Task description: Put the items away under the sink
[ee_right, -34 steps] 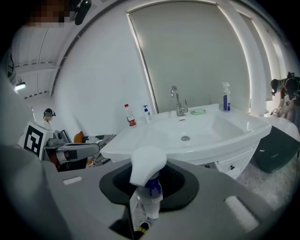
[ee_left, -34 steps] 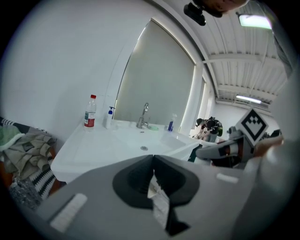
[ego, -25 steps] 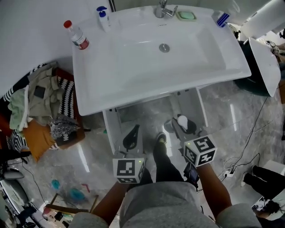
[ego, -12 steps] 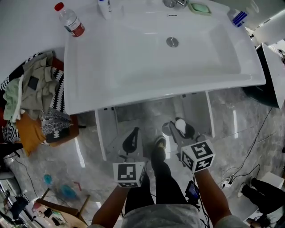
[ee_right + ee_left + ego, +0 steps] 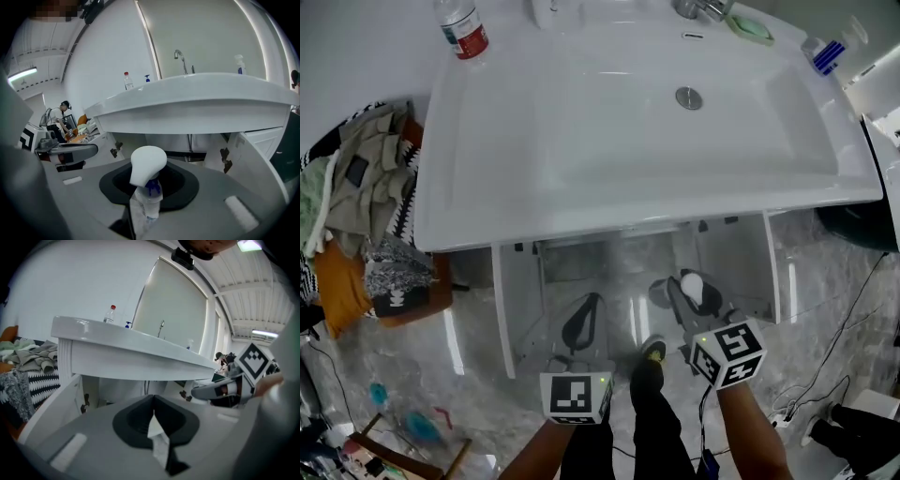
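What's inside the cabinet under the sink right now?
Inside the cabinet, a drain pipe and door hinges show; no stored items visible. Its floor is hidden behind the spray bottle and the right hand-held gripper.

A clear plastic water bottle with a red label [image 5: 461, 23], a green soap dish [image 5: 753, 28] and a blue-striped spray bottle [image 5: 827, 52] sit on the white sink tabletop [image 5: 581, 187].

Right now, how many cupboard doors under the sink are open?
2. The left door stands open toward the clothes pile; the right door stands open on the opposite side. I see no others.
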Demonstrator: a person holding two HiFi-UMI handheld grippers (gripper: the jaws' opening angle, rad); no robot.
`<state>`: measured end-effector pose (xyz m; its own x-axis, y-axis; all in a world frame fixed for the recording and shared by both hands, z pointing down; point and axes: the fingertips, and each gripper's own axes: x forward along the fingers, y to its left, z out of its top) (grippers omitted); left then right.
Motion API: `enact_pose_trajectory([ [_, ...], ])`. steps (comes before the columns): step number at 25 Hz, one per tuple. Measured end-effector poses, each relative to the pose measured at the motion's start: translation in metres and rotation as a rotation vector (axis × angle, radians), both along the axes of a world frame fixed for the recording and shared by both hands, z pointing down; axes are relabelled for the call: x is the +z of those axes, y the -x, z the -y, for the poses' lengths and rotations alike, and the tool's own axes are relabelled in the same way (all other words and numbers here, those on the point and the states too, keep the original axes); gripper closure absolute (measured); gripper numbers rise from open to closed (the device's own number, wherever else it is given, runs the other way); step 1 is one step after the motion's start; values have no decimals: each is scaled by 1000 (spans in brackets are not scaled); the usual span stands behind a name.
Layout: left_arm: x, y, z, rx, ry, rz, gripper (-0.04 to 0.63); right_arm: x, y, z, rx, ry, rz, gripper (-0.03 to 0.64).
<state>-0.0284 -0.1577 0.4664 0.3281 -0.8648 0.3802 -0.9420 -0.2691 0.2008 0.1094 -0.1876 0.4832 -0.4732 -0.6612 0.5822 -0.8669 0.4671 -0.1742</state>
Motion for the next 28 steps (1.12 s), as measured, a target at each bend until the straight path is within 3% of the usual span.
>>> enact_pose_trajectory([
  [6, 62, 9, 2, -91, 3, 27, 584, 50, 10, 15, -57, -35, 9, 518],
  [14, 162, 6, 5, -147, -10, 19, 583, 131, 9, 38, -108, -98, -9, 518],
  [22, 236, 13, 35, -122, -60, 62, 584, 210, 5, 63, -115, -148, -34, 518],
  [28, 266, 17, 69, -138, -136, 94, 584, 249, 1, 94, -109, -193, -51, 518],
])
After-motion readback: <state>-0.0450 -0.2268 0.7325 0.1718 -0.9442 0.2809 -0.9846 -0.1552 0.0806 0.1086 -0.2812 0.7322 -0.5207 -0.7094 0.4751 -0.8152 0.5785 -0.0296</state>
